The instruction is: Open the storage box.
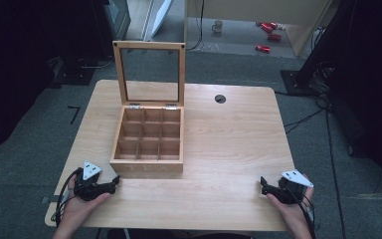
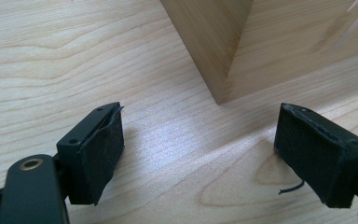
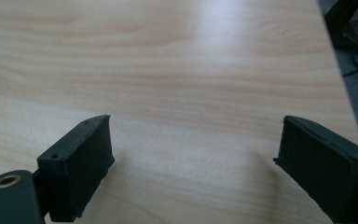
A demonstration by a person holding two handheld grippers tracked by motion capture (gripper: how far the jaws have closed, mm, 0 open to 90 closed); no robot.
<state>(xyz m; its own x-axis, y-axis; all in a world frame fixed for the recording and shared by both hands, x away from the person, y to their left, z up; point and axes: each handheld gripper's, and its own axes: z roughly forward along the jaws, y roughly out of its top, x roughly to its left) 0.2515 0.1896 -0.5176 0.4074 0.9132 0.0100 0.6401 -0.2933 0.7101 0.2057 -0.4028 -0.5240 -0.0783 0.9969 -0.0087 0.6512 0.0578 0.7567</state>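
Wooden box [image 1: 147, 149] stands open, empty; both grippers, left [image 1: 110, 186] and right [image 1: 263, 184], rest spread. You approach its lid [image 1: 149, 73] squarely, I judge.

Dim surroundings, soft glare, blurred closeups

— Where does the box [image 1: 148, 144] sit from your tongs?

— On the table [image 1: 229, 149], ahead of your left tongs [image 1: 113, 183] and slightly to their right; its near corner [image 2: 220, 95] stands just beyond their jaws.

— And its lid [image 1: 150, 72]?

— Upright at the box's far side, behind the nine compartments.

— Your right tongs [image 1: 263, 185]?

— Well apart to the box's right, near the table's front edge, bare table ahead of them.
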